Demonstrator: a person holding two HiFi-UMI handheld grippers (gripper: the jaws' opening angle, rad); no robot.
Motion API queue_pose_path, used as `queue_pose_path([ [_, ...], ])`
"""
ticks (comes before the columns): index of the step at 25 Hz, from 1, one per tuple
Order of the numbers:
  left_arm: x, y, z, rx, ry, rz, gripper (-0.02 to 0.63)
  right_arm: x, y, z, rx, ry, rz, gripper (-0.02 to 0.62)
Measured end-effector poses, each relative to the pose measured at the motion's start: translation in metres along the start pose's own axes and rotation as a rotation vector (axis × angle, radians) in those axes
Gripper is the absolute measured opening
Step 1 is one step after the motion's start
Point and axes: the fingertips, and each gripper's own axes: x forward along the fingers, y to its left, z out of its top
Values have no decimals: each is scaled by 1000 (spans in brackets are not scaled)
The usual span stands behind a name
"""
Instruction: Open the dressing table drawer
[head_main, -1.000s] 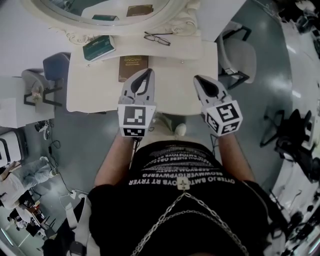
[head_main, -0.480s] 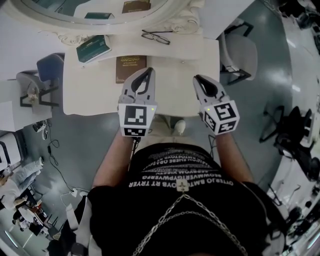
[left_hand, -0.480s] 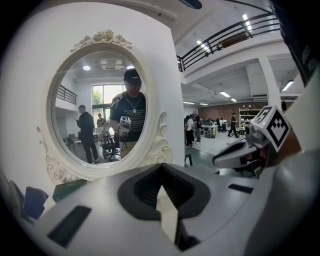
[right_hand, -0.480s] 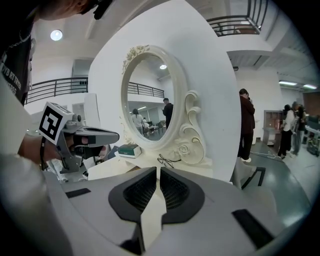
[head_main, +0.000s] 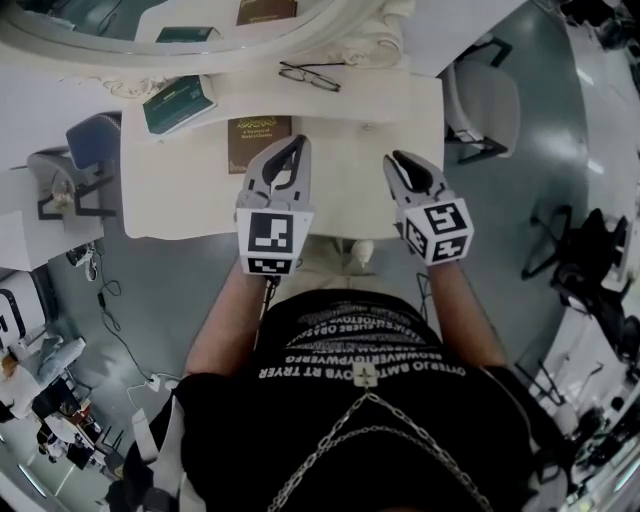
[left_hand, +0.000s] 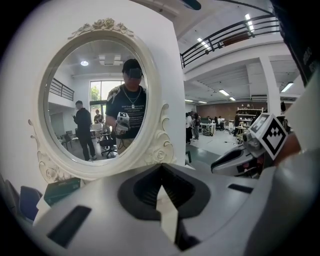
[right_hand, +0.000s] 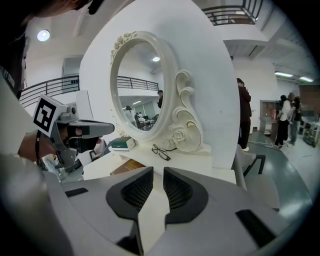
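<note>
At the front edge of the dressing table surface (head_main: 190, 190), the right claw (head_main: 398, 160), just parted slightly and empty, is readied for a grasp; the left claw (head_main: 296, 145) is clenched on nothing; the drawer, hidden under that edge, is judged unopened.

Glasses (head_main: 309, 75), a brown book (head_main: 259, 141) and a green book (head_main: 178, 103), none touching

drawer hidden under tabletop (head_main: 180, 190), mirror (head_main: 130, 20) cropped
</note>
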Motion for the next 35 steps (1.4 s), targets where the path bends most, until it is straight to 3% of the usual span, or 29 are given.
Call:
queue_pose_path([
  [2,7,1,-3,-1,6,-9,5,8,-3,-4,9,14,0,57],
  [35,63,28,-49,-20,84,-56,5,129,-53,-94,99,236,-71,80],
])
